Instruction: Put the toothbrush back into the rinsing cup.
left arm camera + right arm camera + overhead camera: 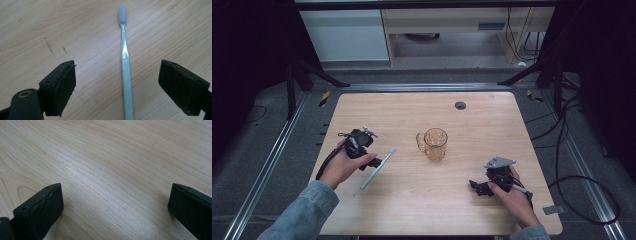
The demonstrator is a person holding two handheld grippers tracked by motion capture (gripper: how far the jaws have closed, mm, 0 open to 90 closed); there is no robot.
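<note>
I have the left gripper (117, 82) over the toothbrush (126, 75), which lies flat on the wooden table (492, 115) with its pale green handle running between my two black jaws and its grey-white bristle head pointing away from me in the left gripper view. The jaws stand wide apart, one on each side of the handle, and neither pad touches it, so I am holding nothing there. From the high view I see the toothbrush (379, 166) lying aslant just beside my left hand (343, 167), well to the left of the amber glass mug (434, 144) that stands upright near the middle of the table with its handle turned to the left. My right gripper (115, 207) sits low over bare wood near the table's front right part, jaws spread wide and empty; in the high view it (476, 186) rests well apart from the mug
</note>
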